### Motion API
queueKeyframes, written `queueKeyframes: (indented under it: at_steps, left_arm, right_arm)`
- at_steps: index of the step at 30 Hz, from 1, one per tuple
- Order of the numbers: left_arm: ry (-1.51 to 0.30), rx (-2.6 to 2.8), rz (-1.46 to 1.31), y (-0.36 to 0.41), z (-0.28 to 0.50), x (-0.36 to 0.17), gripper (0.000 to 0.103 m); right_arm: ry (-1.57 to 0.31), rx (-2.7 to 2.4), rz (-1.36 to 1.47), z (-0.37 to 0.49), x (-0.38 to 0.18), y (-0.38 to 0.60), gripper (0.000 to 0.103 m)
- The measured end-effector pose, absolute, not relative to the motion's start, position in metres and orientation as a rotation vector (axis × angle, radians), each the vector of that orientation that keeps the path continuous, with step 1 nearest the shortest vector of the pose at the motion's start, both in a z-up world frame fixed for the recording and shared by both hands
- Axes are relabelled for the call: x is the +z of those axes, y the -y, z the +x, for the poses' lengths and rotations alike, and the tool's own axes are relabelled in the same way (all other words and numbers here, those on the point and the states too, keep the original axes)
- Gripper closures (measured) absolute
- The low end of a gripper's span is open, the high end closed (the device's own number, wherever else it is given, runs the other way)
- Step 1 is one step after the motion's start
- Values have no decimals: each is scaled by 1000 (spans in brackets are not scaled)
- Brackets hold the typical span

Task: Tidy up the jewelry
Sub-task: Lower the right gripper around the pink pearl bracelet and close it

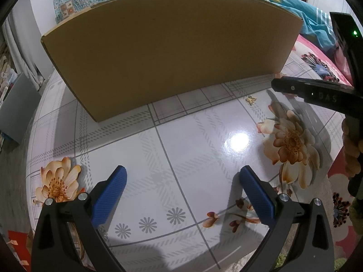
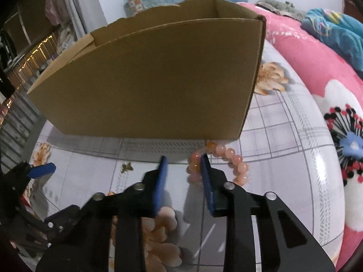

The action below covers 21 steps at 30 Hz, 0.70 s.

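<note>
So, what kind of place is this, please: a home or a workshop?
Most likely a bedroom at home. A bed with a pink floral blanket lies beside the table, which has a glossy flowered tablecloth. A cardboard box and a pink bead bracelet lie on it.

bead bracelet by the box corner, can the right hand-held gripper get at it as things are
Probably yes. The right hand-held gripper is open, and one finger already overlaps the bead bracelet on the table. The cardboard box stands just behind, so little room beyond.
</note>
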<state>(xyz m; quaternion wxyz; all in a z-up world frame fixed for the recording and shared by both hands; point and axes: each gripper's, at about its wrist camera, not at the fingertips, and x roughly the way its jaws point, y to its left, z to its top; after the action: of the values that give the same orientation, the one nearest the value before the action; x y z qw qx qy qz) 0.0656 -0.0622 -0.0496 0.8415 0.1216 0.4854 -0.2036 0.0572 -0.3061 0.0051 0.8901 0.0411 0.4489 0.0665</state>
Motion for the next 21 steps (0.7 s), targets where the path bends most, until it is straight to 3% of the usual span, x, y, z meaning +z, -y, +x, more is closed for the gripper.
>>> queueKeyframes:
  at_steps: [4, 21]
  left_arm:
    - [-1026, -430, 257, 62, 65, -50, 5]
    - [-1027, -430, 257, 62, 66, -50, 5]
  right_arm:
    - [-947, 131, 93, 53, 5, 309, 84]
    - [-987, 119, 151, 17, 4, 319, 84]
